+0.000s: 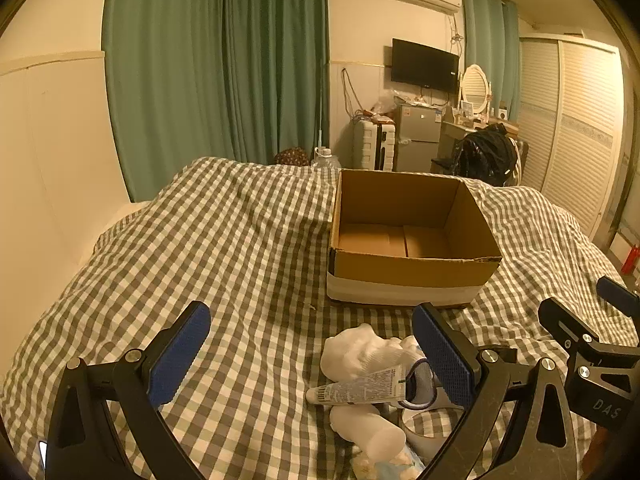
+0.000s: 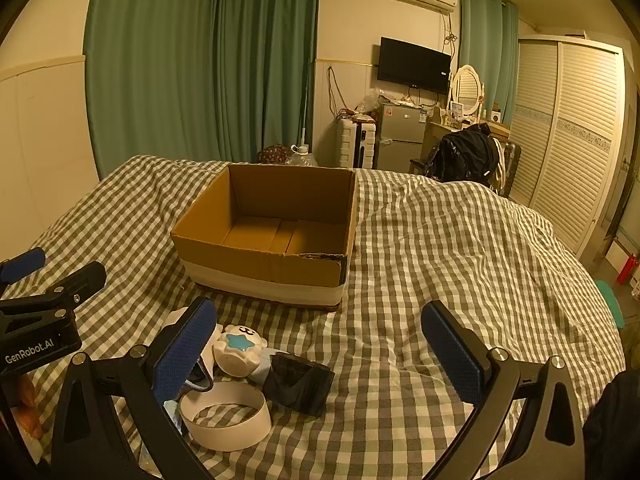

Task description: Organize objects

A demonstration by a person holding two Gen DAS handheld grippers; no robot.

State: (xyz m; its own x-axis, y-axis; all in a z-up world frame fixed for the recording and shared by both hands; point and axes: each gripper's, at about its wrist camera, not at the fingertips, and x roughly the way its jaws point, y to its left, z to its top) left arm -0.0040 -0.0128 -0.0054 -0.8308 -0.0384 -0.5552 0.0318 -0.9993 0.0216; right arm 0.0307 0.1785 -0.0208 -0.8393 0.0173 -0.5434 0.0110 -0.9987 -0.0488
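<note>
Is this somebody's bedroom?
Most likely a bedroom: a bed with a checked cover, a louvred wardrobe and a dressing table mirror. An open cardboard box sits on the bed.

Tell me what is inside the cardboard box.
The cardboard box shows only its bare floor flaps in both views; nothing lies there. The strip just behind its near wall is hidden.

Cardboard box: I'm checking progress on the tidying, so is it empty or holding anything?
Empty. The cardboard box is open-topped, and both views show only its bare bottom flaps.
</note>
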